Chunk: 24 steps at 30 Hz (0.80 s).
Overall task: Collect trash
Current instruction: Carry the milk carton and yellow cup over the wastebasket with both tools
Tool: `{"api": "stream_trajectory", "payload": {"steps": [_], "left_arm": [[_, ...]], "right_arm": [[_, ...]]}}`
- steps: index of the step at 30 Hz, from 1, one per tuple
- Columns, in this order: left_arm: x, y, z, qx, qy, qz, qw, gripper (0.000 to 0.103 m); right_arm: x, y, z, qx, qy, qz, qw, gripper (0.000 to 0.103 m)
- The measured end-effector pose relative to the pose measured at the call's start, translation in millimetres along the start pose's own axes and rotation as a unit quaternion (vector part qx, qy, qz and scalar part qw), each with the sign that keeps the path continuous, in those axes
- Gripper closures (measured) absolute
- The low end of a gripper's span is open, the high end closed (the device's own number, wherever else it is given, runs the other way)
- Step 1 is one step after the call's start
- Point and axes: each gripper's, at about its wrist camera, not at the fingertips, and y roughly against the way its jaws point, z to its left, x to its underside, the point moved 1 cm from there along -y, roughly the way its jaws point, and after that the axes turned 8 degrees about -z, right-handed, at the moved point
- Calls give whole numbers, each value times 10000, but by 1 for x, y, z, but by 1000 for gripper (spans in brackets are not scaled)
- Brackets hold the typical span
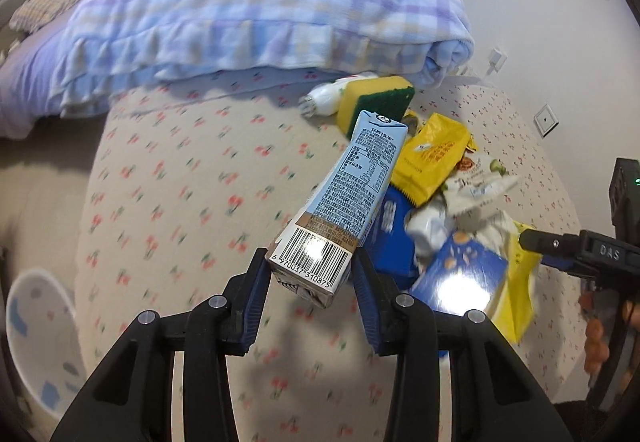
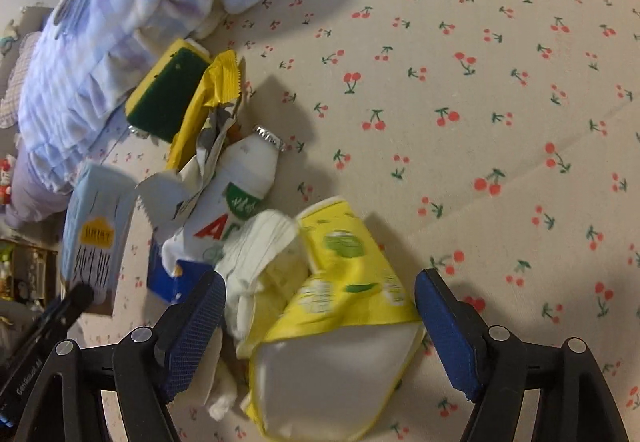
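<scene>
left tongs: the left gripper (image 1: 310, 274) is clamped on the bottom end of a pale blue milk carton (image 1: 348, 198), pads pressed to both sides by the barcode; the carton sticks up and away from the jaws, clear of the sheet.
right tongs: the right gripper (image 2: 320, 318) stands wide apart, pads either side of a crushed yellow paper cup (image 2: 340, 282) without pressing on it; nothing held.
the heap: still lying on the cherry-print bedsheet (image 2: 480, 82), close together: a yellow-green sponge (image 2: 168, 90), a yellow snack wrapper (image 2: 216, 86), a white drink bottle (image 2: 240, 178) with a foil top, crumpled white paper (image 2: 260, 250), a blue box (image 2: 176, 278).
bin: a white waste basket (image 1: 36, 330) sits low at the bed's edge on the left; it looks to hold a few blue scraps, blurred.
done so far: one piece in hand, by my reckoning on its way to the basket; not yet dropped.
left to do: nearly all of it. the cup looks next for the right tongs, then the bottle, wrappers, box and sponge.
not trash: the folded blue blanket (image 1: 260, 10) behind the heap.
</scene>
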Motion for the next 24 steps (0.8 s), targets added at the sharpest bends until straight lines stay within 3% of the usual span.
{"api": "stream_trajectory", "payload": {"steps": [5,10,11,12,13,14,18,24], "left_arm": [[22,29,20,-33,279,-55,9996,59],[45,51,41,-69,596,-111,9981,60],[47,54,44,-68,640,-99,9979,60],[50,55,46,-64,675,-93,9977,60],[53,58,48,-64,686,-98,9976,60],[55,60,50,-72,680,-102,9976,60],[64,68,57,-121,669,-132,9976,59],[71,87,84,-246,911,-292,9951,60]], "right_arm": [[12,3,-3,-83,19,179,9998,12],[30,-11,-2,49,218,429,9988,13],[34,-14,-4,27,196,477,9987,18],[36,-13,-7,-9,170,436,9989,21],[37,-11,-7,-18,190,368,9991,32],[37,-8,-8,-98,174,359,9992,34],[38,7,-14,-313,-54,253,9992,35],[37,47,1,-404,29,-271,9988,35]]}}
